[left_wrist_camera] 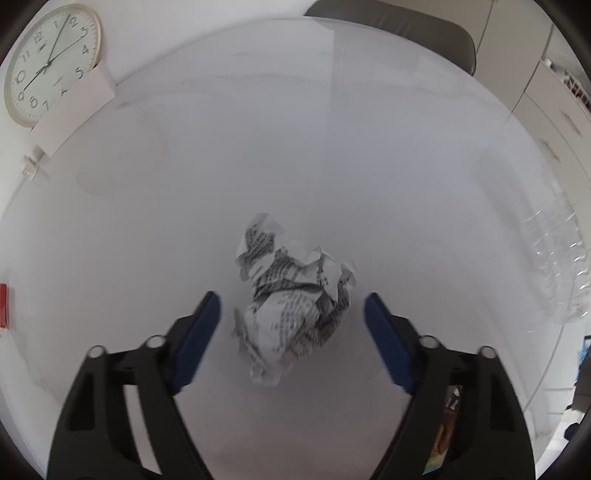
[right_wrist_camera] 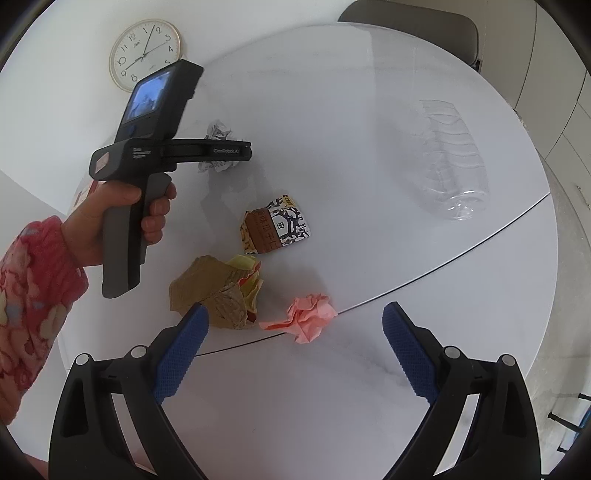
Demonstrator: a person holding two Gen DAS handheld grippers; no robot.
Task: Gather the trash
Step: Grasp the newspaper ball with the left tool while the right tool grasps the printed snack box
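A crumpled ball of printed newspaper [left_wrist_camera: 291, 295] lies on the white round table [left_wrist_camera: 332, 147], between the blue fingertips of my open left gripper [left_wrist_camera: 291, 310], apart from both pads. In the right wrist view the left gripper body [right_wrist_camera: 177, 151] hovers over that same ball [right_wrist_camera: 218, 147]. My right gripper [right_wrist_camera: 293, 321] is open and empty, just above a crumpled pink paper [right_wrist_camera: 306, 317]. A crumpled brown and yellow wrapper [right_wrist_camera: 218, 291] lies by its left fingertip. A flattened printed snack packet [right_wrist_camera: 277, 229] lies further in.
A clear crushed plastic bottle [right_wrist_camera: 450, 158] lies at the table's right side; it also shows in the left wrist view [left_wrist_camera: 554, 258]. A wall clock [right_wrist_camera: 144, 53] leans at the far left. A chair back [right_wrist_camera: 410, 22] stands behind the table. A seam crosses the table [right_wrist_camera: 443, 266].
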